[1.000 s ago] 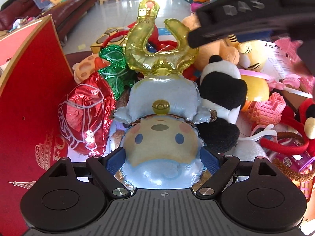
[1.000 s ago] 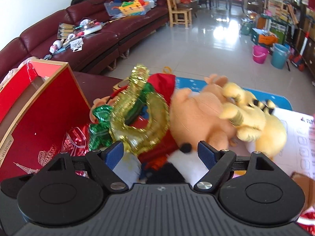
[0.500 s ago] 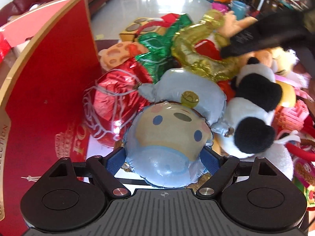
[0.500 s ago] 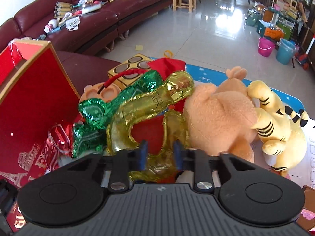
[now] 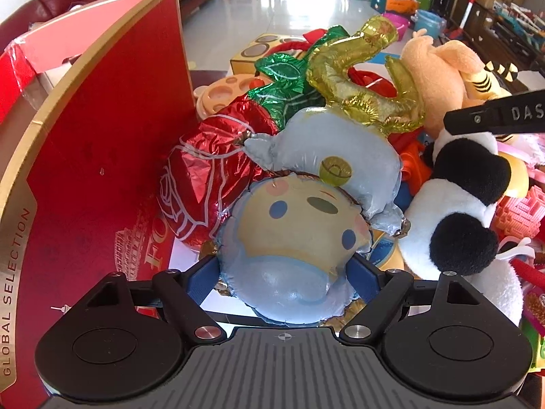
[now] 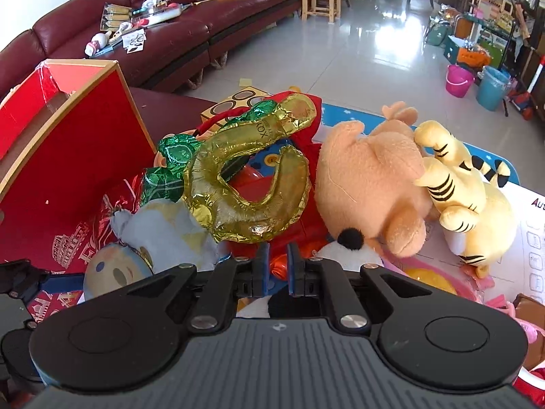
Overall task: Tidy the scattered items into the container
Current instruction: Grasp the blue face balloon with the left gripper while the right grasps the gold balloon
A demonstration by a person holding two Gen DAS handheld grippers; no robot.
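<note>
Grippers: my left gripper point(image 5: 284, 277) clamps the blue doll balloon point(image 5: 299, 238) beside the red box point(image 5: 102, 156); my right gripper point(image 6: 276, 266), jaws nearly closed, holds nothing visible below the gold balloon point(image 6: 245, 184).

Left wrist view: the box point(image 5: 102, 156) stands at the left, its wall beside the foil pile. The character balloon point(image 5: 299, 225) lies nearest, between the pads of the left tongs point(image 5: 284, 276). The wrapped balloon point(image 5: 211, 177) sits left of it, against the box. The number balloon point(image 5: 361, 78) lies farther back, overlapping the character balloon's far edge. The panda plush point(image 5: 466, 197) lies right; the bear plush point(image 5: 439, 75) lies behind the panda plush.
</note>
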